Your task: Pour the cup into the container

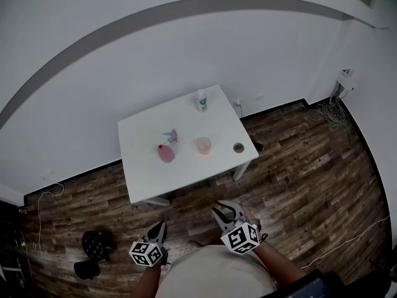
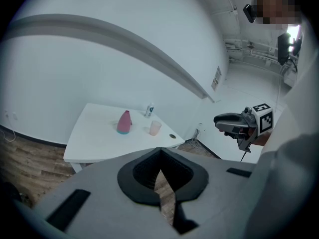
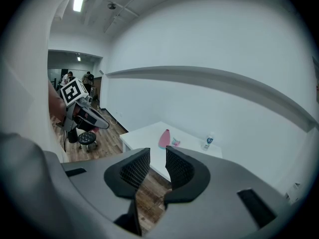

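A translucent pink cup (image 1: 204,145) (image 2: 155,128) stands upright on the white table (image 1: 186,176), well ahead of both grippers. A pink bottle-shaped container (image 1: 165,153) (image 2: 123,122) (image 3: 164,138) stands to its left. Both grippers hang over the wooden floor short of the table's near edge, close to the person's body. My left gripper (image 1: 160,226) (image 2: 159,172) is shut with its pads meeting and nothing in them. My right gripper (image 1: 220,211) (image 3: 157,164) is open by a narrow gap with nothing between the pads.
A small clear bottle (image 1: 201,100) (image 3: 209,142) stands at the table's far edge. A small round lid (image 1: 239,147) lies right of the cup, and a small pink-and-teal object (image 1: 170,135) lies behind the container. A black stool (image 1: 94,245) stands on the floor at left. Cables (image 1: 329,110) lie by the right wall.
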Demonstrator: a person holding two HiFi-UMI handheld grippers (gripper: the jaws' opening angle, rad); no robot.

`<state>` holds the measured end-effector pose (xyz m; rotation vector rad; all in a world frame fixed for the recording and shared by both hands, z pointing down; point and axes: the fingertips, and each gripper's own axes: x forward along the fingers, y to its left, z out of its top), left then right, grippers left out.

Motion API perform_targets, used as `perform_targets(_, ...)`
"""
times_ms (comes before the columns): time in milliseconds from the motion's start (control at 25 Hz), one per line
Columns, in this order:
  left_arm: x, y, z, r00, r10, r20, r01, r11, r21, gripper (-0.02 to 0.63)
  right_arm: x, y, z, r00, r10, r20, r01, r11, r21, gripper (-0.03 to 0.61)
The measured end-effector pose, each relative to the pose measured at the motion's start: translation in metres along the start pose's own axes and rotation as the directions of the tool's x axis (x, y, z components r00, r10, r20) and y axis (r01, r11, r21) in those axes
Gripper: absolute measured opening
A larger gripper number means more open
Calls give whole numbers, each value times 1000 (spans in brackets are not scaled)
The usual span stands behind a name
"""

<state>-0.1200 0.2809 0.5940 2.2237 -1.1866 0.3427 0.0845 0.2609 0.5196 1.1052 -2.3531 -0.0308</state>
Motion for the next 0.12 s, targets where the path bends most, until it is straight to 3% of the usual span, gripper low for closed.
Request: perform_targets(120, 1, -3, 1, 1000, 1, 3, -1, 1000, 2, 11, -2, -1, -3, 1000, 3, -2, -3, 1000, 0, 104)
